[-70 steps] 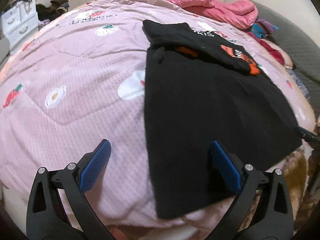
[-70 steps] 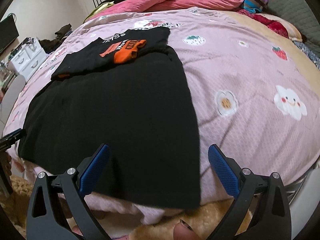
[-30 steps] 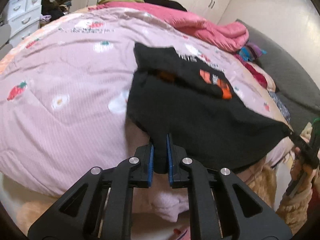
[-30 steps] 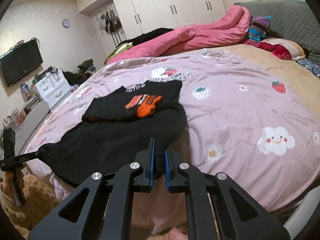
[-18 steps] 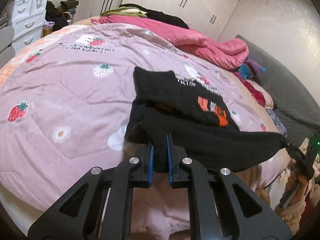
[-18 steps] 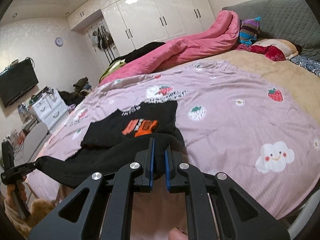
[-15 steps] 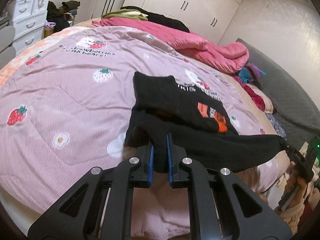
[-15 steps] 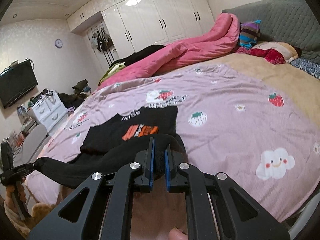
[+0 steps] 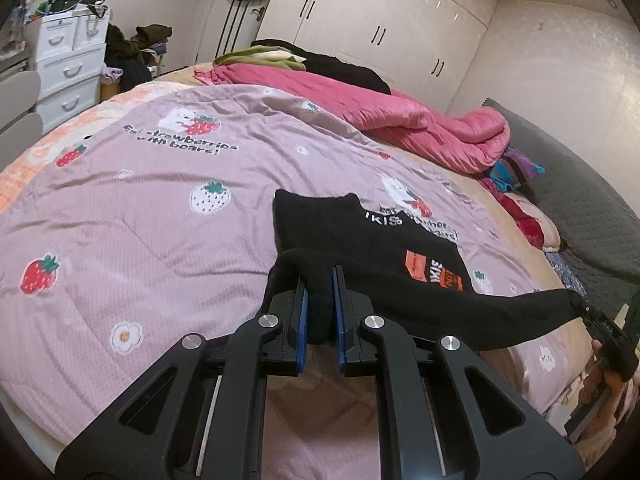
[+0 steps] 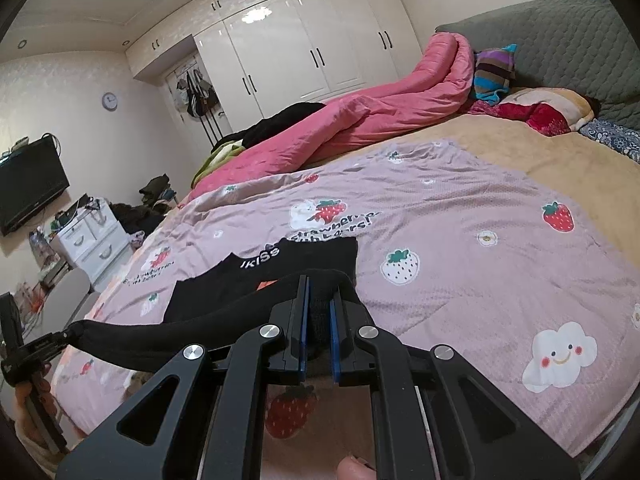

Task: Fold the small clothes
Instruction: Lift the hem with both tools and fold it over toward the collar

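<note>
L gripper [image 9: 319, 312] was pinching one bottom corner of the black shirt [image 9: 400, 280]; R gripper [image 10: 317, 312] was clamped on the other corner. Hem hung taut betw. them, raised off the pink strawberry blanket [image 9: 140, 220]. Shirt's upper part w/ orange print lay flat on blanket beyond. Farther back: rumpled pink duvet [image 10: 380, 120], white wardrobes [image 10: 300, 48].

Matt black knit cloth garment [image 9: 420, 292]; waffle-textured pink fabric bedspread [image 9: 160, 232]; glossy white wardrobe doors [image 10: 320, 40]; matt black plastic grippers.
</note>
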